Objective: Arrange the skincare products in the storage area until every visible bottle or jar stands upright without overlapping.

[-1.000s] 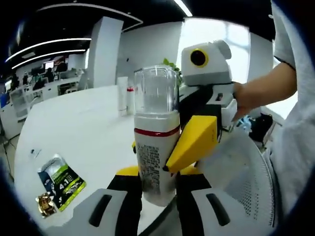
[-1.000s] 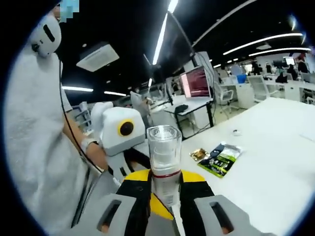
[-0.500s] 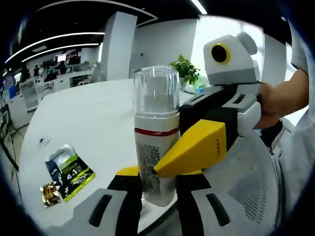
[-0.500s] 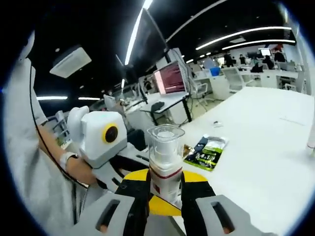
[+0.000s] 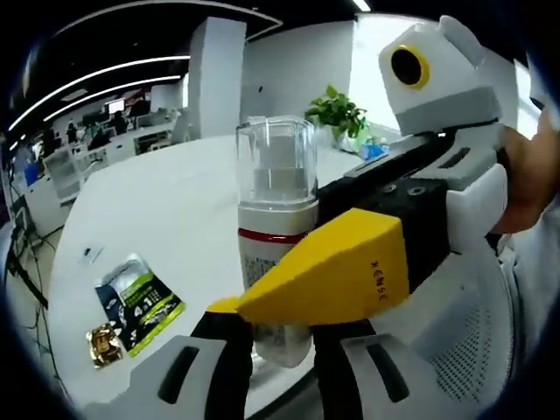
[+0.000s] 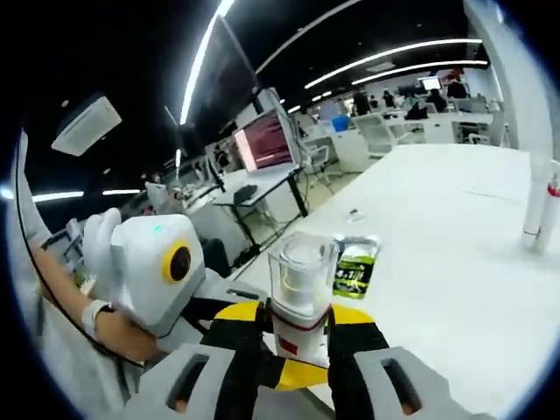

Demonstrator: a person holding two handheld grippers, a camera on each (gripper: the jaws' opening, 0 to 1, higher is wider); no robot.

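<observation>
Left gripper (image 5: 271, 350) and right gripper (image 6: 296, 350) both pinch one white bottle (image 5: 276, 254) between their jaws; it stands upright, clear cap uppermost.

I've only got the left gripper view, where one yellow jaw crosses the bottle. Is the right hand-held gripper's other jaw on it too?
Observer: Yes. In the right gripper view the bottle sits between both jaws of the right hand-held gripper, touching each.
Operator: Any other products on the table?
Observer: Two slim white containers stand upright side by side near the table edge, at that view's right.
</observation>
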